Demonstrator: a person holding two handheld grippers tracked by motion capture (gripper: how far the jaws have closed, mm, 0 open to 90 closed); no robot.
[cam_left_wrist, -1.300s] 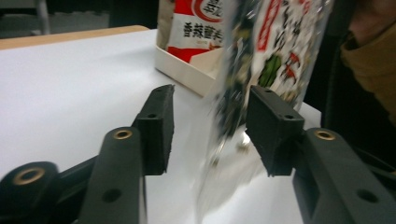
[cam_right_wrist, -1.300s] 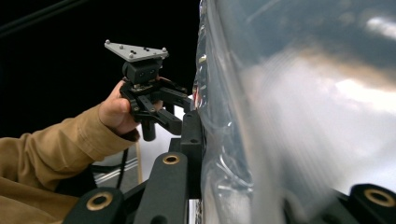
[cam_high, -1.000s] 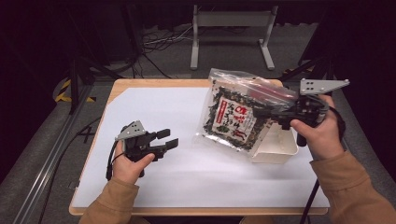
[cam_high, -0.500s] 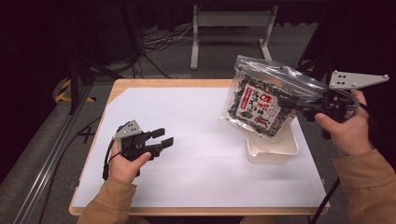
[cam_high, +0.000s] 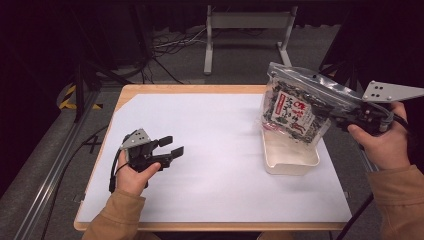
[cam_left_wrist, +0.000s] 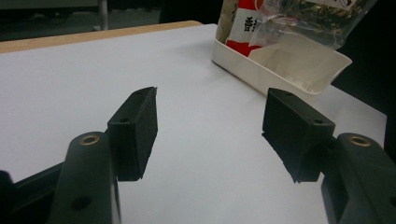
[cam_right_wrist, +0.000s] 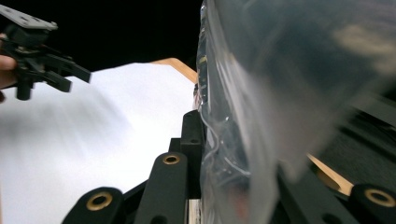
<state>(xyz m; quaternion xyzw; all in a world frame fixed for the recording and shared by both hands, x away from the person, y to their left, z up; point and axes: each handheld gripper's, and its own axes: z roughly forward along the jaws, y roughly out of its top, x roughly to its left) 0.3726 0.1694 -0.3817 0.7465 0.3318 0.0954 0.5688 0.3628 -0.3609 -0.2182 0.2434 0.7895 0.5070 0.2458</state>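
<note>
The clear bag (cam_high: 295, 111) is showing a white and red label with dark printed characters, but they are appearing too small and blurred to read.

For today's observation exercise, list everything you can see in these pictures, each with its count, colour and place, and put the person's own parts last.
bag: one, clear plastic with dark contents and a red and white label, held up above the tray's far end
tray: one, white, right side of the table
table: one, wooden edge with a white top, centre
frame: one, grey metal, on the floor beyond the table
cables: several, dark, on the floor beyond the table
left gripper: one, black, low over the table's left side, open, jaws just opening, nothing between them
right gripper: one, black, right edge, shut on the bag
hands: two, in tan sleeves, one on each gripper
</note>
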